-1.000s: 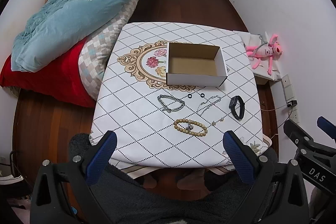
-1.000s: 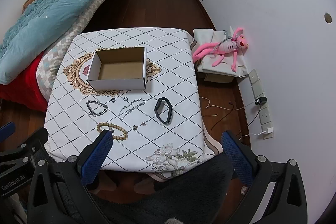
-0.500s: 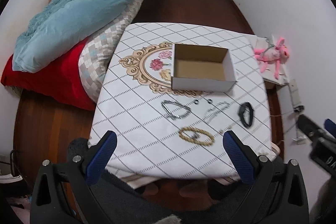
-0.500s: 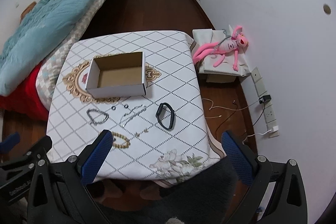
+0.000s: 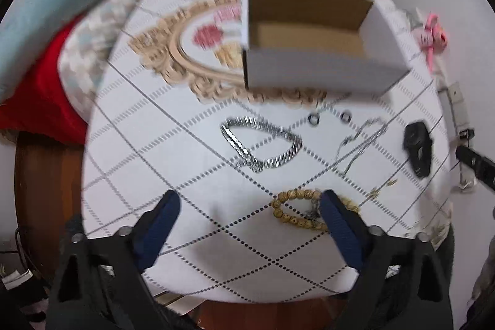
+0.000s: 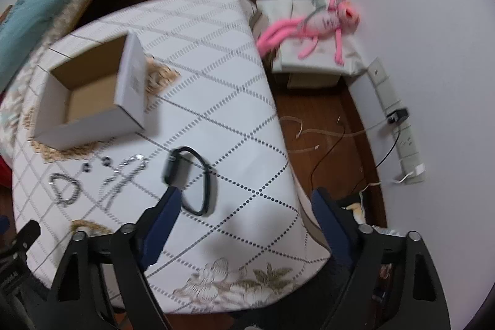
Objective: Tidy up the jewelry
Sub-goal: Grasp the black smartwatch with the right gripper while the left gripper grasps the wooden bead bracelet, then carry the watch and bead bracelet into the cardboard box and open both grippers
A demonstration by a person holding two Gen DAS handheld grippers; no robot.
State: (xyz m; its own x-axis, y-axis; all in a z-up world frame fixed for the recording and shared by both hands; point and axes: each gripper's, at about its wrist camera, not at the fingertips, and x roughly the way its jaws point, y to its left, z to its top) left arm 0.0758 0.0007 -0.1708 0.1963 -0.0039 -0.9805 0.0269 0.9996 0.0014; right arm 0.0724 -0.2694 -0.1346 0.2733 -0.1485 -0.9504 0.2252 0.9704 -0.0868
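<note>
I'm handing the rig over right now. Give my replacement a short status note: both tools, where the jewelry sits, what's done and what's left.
Left tool: open, empty, low over the table by the bead bracelet.
Right tool: open, empty, beside the black band.
Silver bracelet, two small rings, thin chain: all loose on the tablecloth in front of the box.
Done: nothing; box looks empty.
Left: every piece into the box.
</note>
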